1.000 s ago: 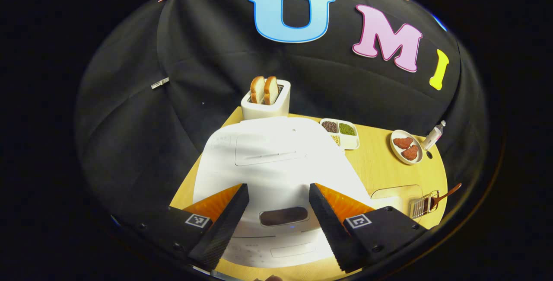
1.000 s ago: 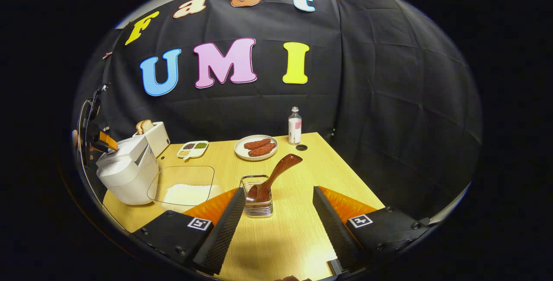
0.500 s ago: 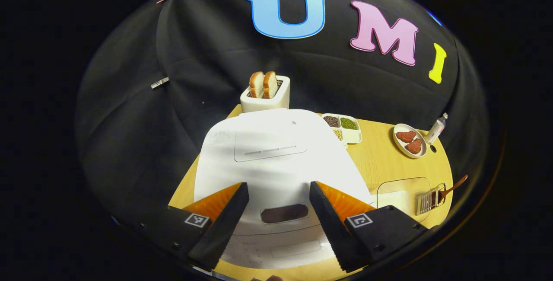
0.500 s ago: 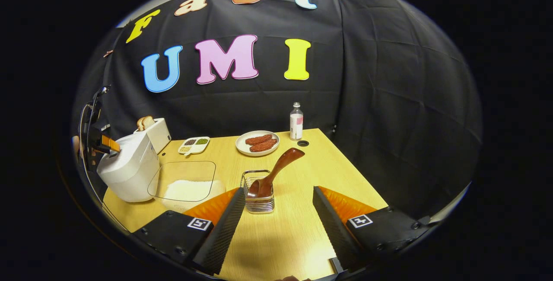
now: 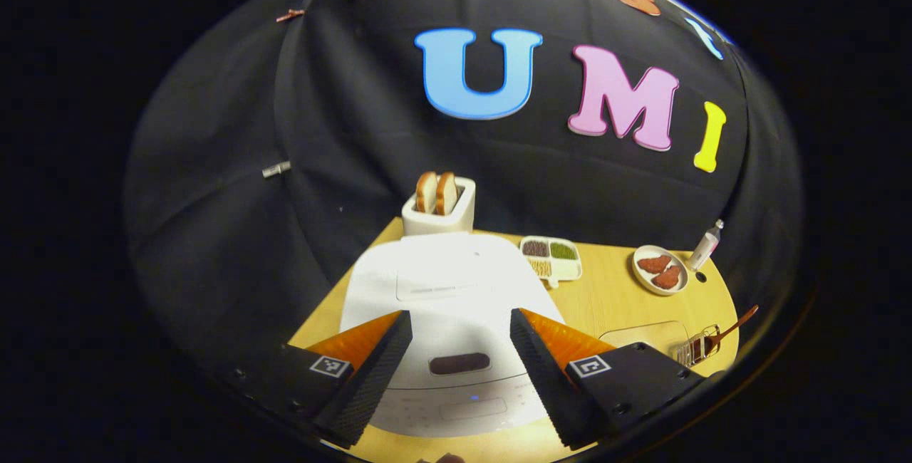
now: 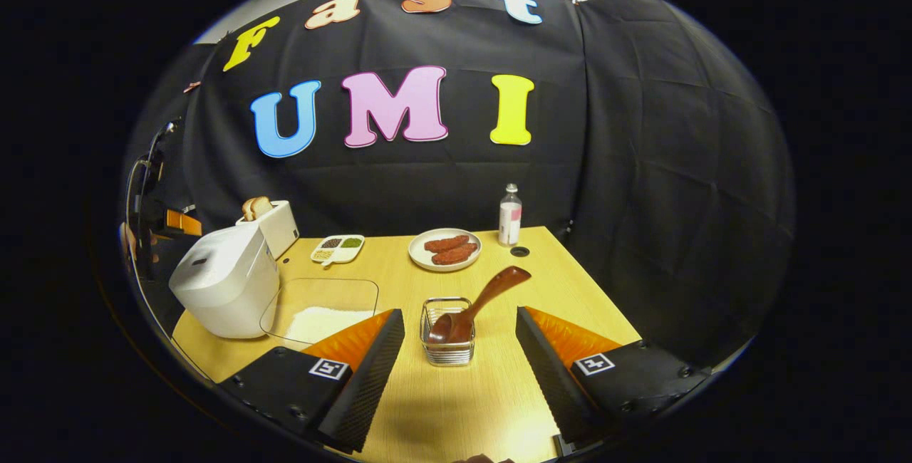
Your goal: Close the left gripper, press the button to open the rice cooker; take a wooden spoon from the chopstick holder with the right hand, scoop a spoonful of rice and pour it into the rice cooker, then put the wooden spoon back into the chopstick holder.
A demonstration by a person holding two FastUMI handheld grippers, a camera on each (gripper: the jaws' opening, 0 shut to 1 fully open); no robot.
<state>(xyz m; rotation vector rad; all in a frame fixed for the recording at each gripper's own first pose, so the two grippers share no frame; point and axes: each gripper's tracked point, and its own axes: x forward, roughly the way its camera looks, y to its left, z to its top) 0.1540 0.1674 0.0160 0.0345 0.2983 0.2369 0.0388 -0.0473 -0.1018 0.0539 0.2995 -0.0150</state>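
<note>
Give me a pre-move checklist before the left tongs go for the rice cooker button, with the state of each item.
1. Left tongs closed for pressing: not ok, the fingers stand apart.
2. Left tongs lined up over the rice cooker: ok, its dark button sits between the fingers in the left gripper view.
3. Lid closed: ok in both views.
4. Wooden spoon in the chopstick holder: ok, bowl down, handle leaning out to the right.
5. Right tongs free: ok, open and empty, facing the holder.
6. Rice tray beside the cooker: ok, white rice inside.
</note>
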